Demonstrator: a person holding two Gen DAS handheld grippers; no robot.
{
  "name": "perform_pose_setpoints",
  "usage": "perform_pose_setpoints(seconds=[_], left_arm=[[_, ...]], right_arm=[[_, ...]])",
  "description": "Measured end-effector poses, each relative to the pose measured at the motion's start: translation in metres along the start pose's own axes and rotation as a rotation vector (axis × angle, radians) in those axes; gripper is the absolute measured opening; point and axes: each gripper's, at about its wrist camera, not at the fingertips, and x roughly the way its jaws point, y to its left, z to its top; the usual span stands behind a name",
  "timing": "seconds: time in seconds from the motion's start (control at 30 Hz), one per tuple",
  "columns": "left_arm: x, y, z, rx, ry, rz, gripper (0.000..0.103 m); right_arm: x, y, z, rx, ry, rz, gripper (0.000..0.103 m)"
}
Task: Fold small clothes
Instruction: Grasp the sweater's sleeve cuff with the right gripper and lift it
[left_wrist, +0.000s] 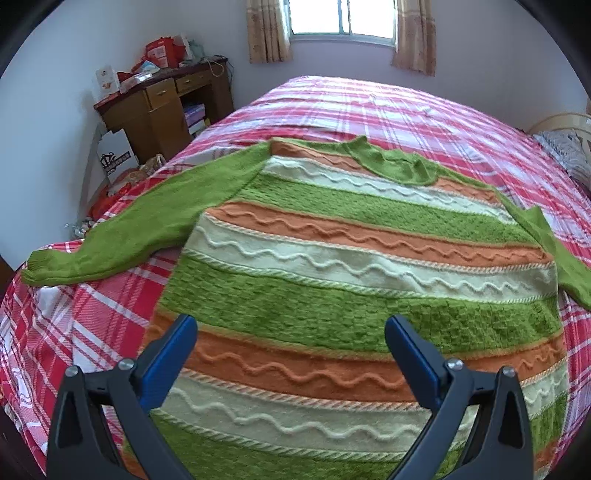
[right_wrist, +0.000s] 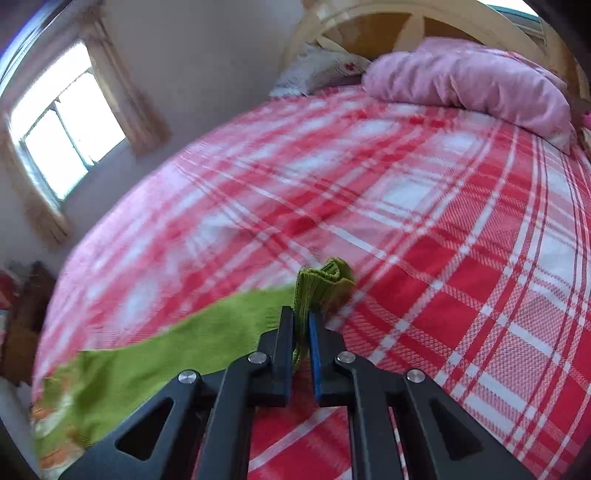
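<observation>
Work surface is a bed covered by a red, pink and white plaid woven bedspread (left_wrist: 388, 110), set in a room with pale walls. A bright window (left_wrist: 340, 18) with beige patterned curtains stands beyond the far side of the bed in the left wrist view. A dark brown wooden desk with drawers (left_wrist: 162, 107) sits in the left corner, its top heaped with red boxes and packets; books or boxes fill its open shelf, and a white paper bag (left_wrist: 116, 155) and other clutter lie on the floor beside it. In the right wrist view a cream wooden headboard (right_wrist: 424, 18) backs the bed, with a crumpled pink quilt (right_wrist: 472, 85) and a pale pillow (right_wrist: 321, 70) lying against it. The green, orange and cream striped knitted sweater (left_wrist: 332, 258) lies spread flat on the bedspread, its left sleeve (left_wrist: 129, 229) extended toward the bed edge. The left gripper (left_wrist: 291, 354) hovers over the lower body of the sweater, its blue-padded fingers spread wide with nothing between them. The right gripper (right_wrist: 302, 328) is clamped on the green ribbed cuff (right_wrist: 321, 284) of the other sleeve, which bunches up between the fingers. That view is blurred.
</observation>
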Motion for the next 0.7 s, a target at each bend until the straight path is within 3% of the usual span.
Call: perform_pose_setpoints(seconds=[0.13, 0.3, 0.5, 0.7], left_arm=[[-0.007, 0.009, 0.001, -0.019, -0.017, -0.015, 0.103], [-0.019, 0.023, 0.002, -0.031, -0.048, -0.01, 0.103], [-0.027, 0.051, 0.002, -0.07, -0.082, 0.005, 0.103], [-0.025, 0.088, 0.003, -0.138, -0.094, 0.025, 0.103]], right_arm=[[-0.032, 0.037, 0.0, -0.044, -0.022, 0.108, 0.007], [-0.063, 0.118, -0.011, -0.143, -0.002, 0.268, 0.005], [-0.081, 0.236, -0.051, -0.262, 0.067, 0.489, 0.005], [-0.073, 0.349, -0.113, -0.334, 0.17, 0.648, 0.005]])
